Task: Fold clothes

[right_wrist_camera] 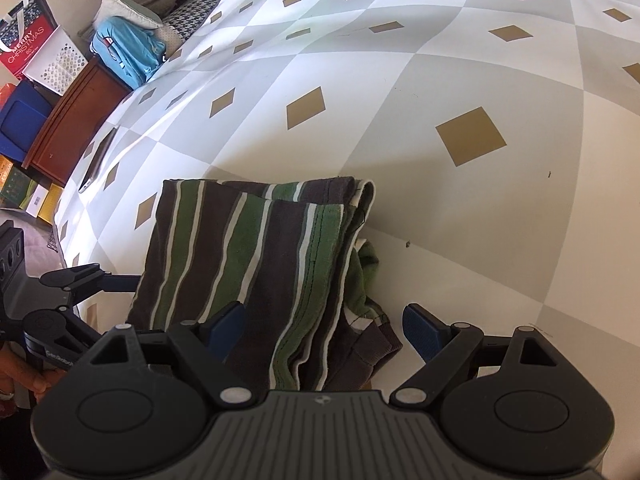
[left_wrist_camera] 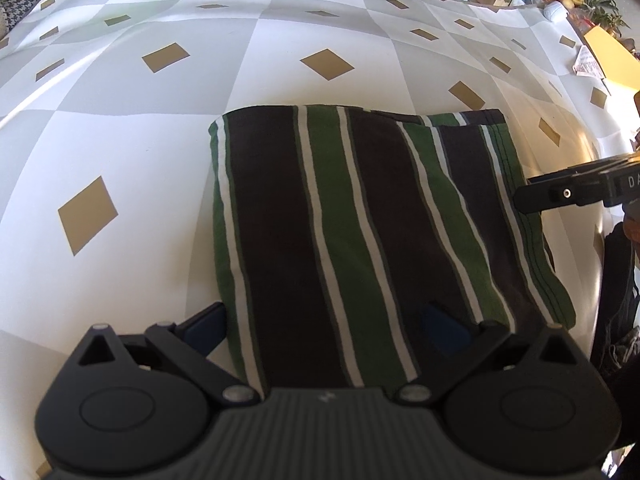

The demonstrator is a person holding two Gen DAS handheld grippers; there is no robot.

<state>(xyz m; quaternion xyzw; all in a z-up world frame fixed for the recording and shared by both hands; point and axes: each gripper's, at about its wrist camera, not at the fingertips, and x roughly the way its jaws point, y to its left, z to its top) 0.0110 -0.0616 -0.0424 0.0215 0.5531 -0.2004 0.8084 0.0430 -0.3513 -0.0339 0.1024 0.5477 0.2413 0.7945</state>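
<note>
Nearest in each wrist view is one gripper, two in all, and both stand with their blue-padded fingers spread wide apart, clamped on nothing. The left gripper [left_wrist_camera: 326,326] straddles the near left corner of the one folded garment [left_wrist_camera: 360,216], its left pad [left_wrist_camera: 206,326] just off the cloth's edge over the sheet and its right pad lying over the stripes. The right gripper [right_wrist_camera: 330,330] straddles the garment's near right corner, with its left pad [right_wrist_camera: 226,326] over the cloth and its right pad over bare sheet. The garment is a single brown, green and white striped piece, folded into a rough rectangle and lying flat on the bed sheet [left_wrist_camera: 160,160] near its front edge. Its left and far edges are straight and tidy; on the right side the layers are uneven, and a bunched fold pokes out near the right corner. From the left view the right gripper shows at the far right, beside the cloth's right edge. Beyond the garment the checked sheet, grey and white with tan diamonds, runs wide and flat on every side. One dark flat device [right_wrist_camera: 98,160] lies near the sheet's left edge. Farther left stand a wooden cabinet [right_wrist_camera: 76,120], a blue bag [right_wrist_camera: 128,52] and a red gift bag [right_wrist_camera: 26,48].
</note>
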